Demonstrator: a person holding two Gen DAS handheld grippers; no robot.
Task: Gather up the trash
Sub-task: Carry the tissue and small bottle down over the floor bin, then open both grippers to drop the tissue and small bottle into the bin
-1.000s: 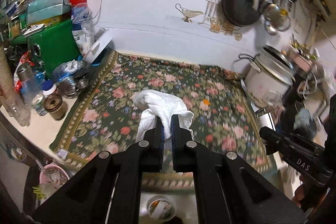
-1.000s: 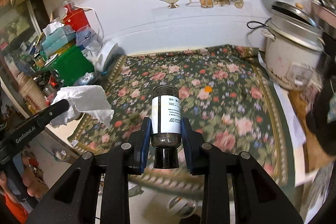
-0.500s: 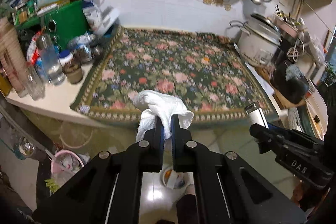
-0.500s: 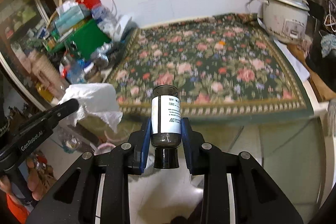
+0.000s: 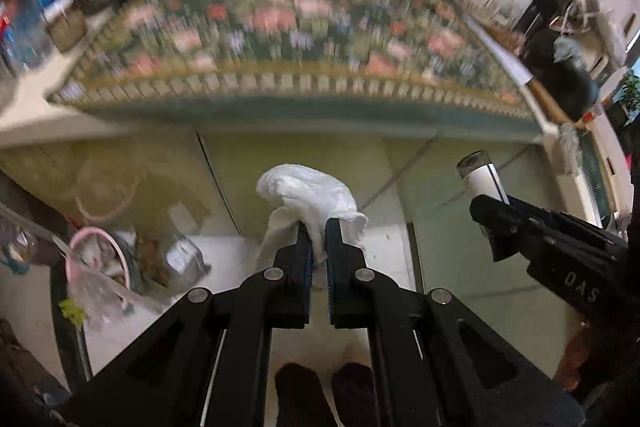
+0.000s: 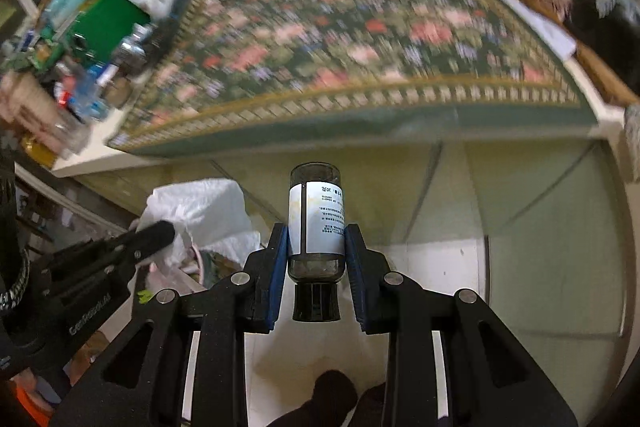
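Left gripper (image 5: 316, 231) clenched on a tissue (image 5: 310, 193); right gripper (image 6: 316, 245) grasped a bottle (image 6: 317, 217) by its body, cap toward the camera. Both were held off the counter (image 5: 24, 131), above the floor. Pink bin (image 5: 102, 253) sat low left. Judgement: centre each item over the bin's mouth before releasing, tissue first.

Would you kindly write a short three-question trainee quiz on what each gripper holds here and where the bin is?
1. True or false: the left gripper is shut on a tissue.
2. What does the right gripper hold: A) a cup, B) a bottle, C) a spoon?
3. Fill in: the pink bin stands on the ____, below the counter.

Key: 1 true; 2 B; 3 floor.
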